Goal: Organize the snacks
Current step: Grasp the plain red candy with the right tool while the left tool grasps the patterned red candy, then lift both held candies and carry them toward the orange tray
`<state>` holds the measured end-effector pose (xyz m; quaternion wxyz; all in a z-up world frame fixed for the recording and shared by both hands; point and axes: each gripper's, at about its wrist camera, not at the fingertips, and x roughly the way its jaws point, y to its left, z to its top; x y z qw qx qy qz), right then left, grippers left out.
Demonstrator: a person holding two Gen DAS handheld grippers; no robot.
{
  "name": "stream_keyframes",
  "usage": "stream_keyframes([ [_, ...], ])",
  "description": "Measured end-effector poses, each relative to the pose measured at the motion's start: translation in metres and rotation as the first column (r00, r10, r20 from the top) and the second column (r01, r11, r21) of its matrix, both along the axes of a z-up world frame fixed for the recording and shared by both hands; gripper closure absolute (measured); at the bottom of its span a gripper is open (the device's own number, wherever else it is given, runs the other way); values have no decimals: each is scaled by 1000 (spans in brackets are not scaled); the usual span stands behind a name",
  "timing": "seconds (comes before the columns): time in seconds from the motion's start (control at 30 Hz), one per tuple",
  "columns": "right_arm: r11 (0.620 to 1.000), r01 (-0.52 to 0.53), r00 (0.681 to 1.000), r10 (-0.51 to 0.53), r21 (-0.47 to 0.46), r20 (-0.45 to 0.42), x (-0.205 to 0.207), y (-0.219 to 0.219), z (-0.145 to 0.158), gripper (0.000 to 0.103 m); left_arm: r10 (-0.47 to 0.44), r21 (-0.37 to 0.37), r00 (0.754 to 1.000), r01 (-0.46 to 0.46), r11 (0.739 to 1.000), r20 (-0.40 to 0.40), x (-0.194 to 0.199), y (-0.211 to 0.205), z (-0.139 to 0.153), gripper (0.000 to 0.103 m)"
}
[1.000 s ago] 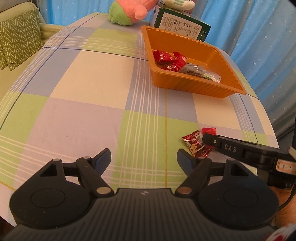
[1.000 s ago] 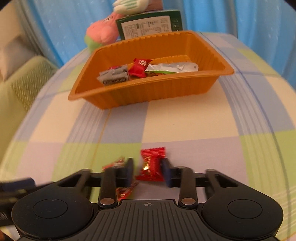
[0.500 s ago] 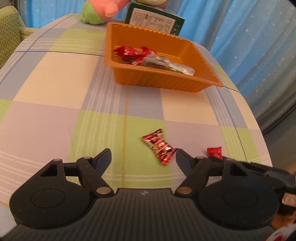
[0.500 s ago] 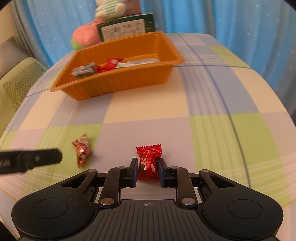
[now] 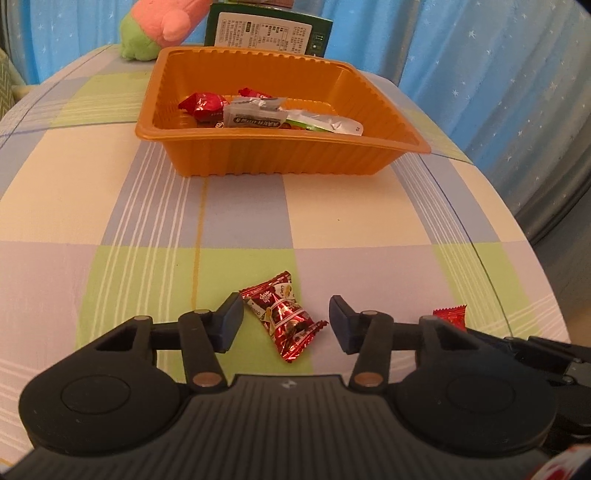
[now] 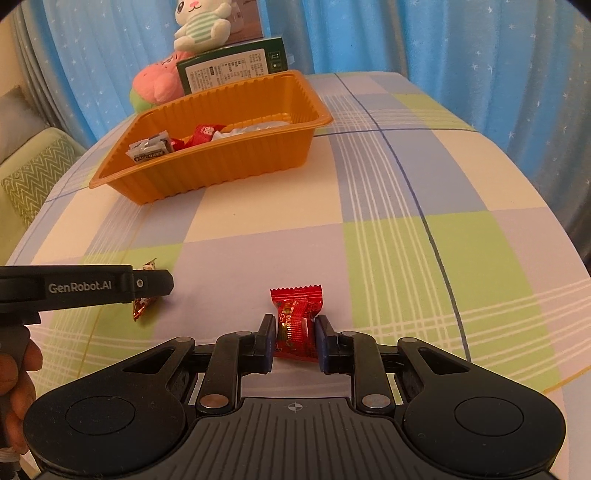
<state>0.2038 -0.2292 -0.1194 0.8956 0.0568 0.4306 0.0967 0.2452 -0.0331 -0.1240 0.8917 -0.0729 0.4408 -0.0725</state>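
An orange tray (image 5: 280,162) (image 6: 221,173) at the far side of the table holds several wrapped snacks. My left gripper (image 5: 286,319) is open, its fingers either side of a dark red foil candy (image 5: 282,317) lying on the cloth; the candy is partly hidden behind the left gripper in the right wrist view (image 6: 142,301). My right gripper (image 6: 295,339) is shut on a bright red snack packet (image 6: 297,325), low over the table. That packet shows at the right edge of the left wrist view (image 5: 450,316).
A checked cloth covers the table (image 5: 351,229). Behind the tray stand a green box (image 5: 267,27), a pink and green plush (image 5: 159,26) and a white plush (image 6: 201,26). Blue curtains hang behind. A green cushion (image 6: 33,177) lies off the table's left.
My left gripper has swung right and forward until the foil candy lies between its open fingers. My right gripper has closed on the red packet and drawn back from the tray.
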Motion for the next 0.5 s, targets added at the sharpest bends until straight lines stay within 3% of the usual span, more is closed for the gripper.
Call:
stream_keyframes([
  [0.17, 1000, -9, 1000, 9, -19, 14, -3, 3, -1, 80, -60, 110, 998, 56, 992, 29, -7, -6, -1, 75],
  [0.5, 999, -23, 1000, 24, -28, 19, -5, 6, 1, 80, -75, 116, 997, 73, 991, 14, -17, 0, 2, 82],
])
